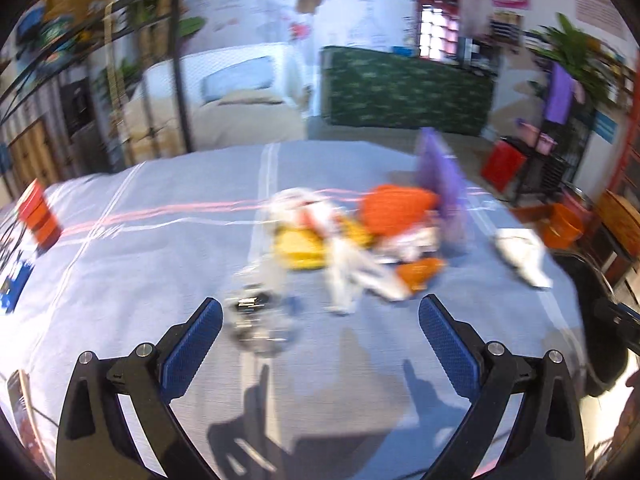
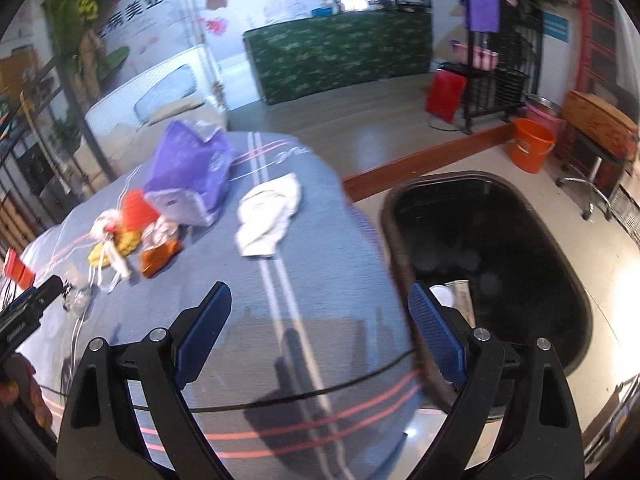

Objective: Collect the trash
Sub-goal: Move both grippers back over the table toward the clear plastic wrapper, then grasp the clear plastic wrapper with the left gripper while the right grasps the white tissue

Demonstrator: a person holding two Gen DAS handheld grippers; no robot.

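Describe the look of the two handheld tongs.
Both the left tongs and the right tongs look alike: glossy black forked frames with silver round bolts, each finger faced with a blue textured pad. No sleeves show. A thin black cable crosses beneath the right tongs.

Bare cloth on the table (image 1: 160, 248) ahead of the left gripper (image 1: 320, 320), jaws spread, nothing between them. Crumpled clear plastic (image 1: 256, 320) sits just inside its left finger. Trash pile (image 1: 360, 236) blocks the centre; purple bag (image 2: 188, 172) stands upright behind it. White wrapper (image 2: 268, 212) lies apart, open cloth around it. Black bin (image 2: 492, 264) mouth unobstructed beside the table edge, under the right gripper (image 2: 320, 312). Thin black cable (image 2: 320, 390) crosses the near cloth.
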